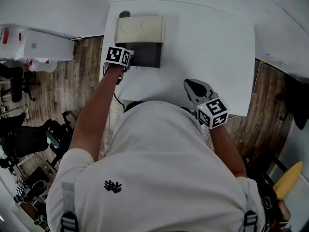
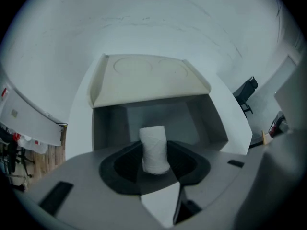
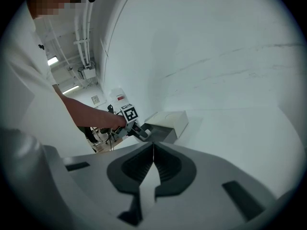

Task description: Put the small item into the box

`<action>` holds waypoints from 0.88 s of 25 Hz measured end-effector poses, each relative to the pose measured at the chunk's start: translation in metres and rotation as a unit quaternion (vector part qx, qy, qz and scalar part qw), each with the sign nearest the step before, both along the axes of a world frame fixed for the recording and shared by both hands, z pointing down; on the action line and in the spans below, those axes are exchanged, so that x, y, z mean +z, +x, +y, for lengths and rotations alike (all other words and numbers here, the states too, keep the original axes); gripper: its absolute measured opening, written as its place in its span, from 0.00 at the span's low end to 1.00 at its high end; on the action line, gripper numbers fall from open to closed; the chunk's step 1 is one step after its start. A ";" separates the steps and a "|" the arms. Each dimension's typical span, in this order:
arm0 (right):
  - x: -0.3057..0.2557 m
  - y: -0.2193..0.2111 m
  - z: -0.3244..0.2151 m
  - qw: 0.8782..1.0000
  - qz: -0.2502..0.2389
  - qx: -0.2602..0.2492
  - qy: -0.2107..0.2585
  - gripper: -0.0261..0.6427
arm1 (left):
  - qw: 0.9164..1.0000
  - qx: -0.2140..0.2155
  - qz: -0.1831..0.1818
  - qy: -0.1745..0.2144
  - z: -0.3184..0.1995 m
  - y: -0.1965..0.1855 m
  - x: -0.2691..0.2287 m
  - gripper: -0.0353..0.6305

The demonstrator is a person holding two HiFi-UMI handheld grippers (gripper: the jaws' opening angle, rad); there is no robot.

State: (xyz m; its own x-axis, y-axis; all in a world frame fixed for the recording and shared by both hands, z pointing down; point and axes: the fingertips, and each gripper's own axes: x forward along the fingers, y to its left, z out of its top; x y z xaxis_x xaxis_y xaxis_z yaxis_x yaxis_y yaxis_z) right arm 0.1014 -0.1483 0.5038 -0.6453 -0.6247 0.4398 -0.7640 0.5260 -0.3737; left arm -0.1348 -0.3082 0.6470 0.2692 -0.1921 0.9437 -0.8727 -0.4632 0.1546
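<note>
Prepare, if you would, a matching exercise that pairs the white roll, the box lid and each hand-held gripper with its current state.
Things:
1. white roll
2. box lid
3. left hand-held gripper
4. right hand-held gripper

States:
A. jaws together, nothing between them
B. cream, folded back and open
C. upright, gripped on both sides
D. jaws closed on an item

Pairs: 1-C, 2-B, 3-D, 4-A
</note>
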 end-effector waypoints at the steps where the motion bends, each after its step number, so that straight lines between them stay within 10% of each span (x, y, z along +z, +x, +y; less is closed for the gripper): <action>1: 0.000 0.001 0.000 1.000 -0.001 0.001 0.000 0.05 | 1.000 0.001 -0.006 -0.002 0.000 -0.001 0.001 0.31; 22: 0.002 0.013 0.006 1.000 -0.004 -0.012 0.001 0.05 | 0.999 -0.006 -0.033 0.012 0.004 -0.002 -0.001 0.41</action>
State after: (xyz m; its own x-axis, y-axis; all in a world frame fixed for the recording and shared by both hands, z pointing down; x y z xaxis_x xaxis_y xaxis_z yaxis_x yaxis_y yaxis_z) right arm 0.1139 -0.1423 0.5059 -0.6635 -0.6106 0.4323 -0.7482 0.5447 -0.3789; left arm -0.1371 -0.3045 0.6462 0.2041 -0.2179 0.9544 -0.8865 -0.4548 0.0857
